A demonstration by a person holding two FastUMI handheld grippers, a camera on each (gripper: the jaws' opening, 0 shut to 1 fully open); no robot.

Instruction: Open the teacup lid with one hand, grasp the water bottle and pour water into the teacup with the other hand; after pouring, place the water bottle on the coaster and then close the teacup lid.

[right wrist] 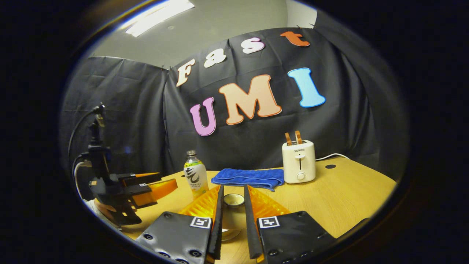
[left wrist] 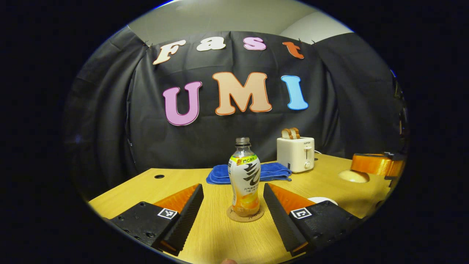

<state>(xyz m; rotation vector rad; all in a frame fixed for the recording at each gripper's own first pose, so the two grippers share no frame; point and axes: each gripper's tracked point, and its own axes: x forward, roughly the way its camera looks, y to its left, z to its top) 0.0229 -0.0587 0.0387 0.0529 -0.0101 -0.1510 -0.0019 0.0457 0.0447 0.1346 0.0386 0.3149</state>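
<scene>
A capped drink bottle [left wrist: 244,176] with orange liquid stands upright on a round cork coaster [left wrist: 245,215] in the middle of the wooden table. My left gripper [left wrist: 232,185] is open, its fingers wide apart on either side and just short of the bottle. In the right gripper view the bottle [right wrist: 196,178] stands at the left, with the left gripper [right wrist: 157,185] beside it. My right gripper [right wrist: 233,187] is shut on the knob of the cream teacup lid [right wrist: 233,200], with a white saucer [right wrist: 229,234] below. The left gripper view shows the lid [left wrist: 353,176] at the right gripper [left wrist: 377,165].
A folded blue towel [left wrist: 271,171] lies behind the bottle. A white toaster [left wrist: 296,154] holding bread stands at the back right, its cord trailing off. A white saucer edge [left wrist: 322,200] peeks out behind my left gripper's right finger. A hand [right wrist: 99,209] holds the left gripper.
</scene>
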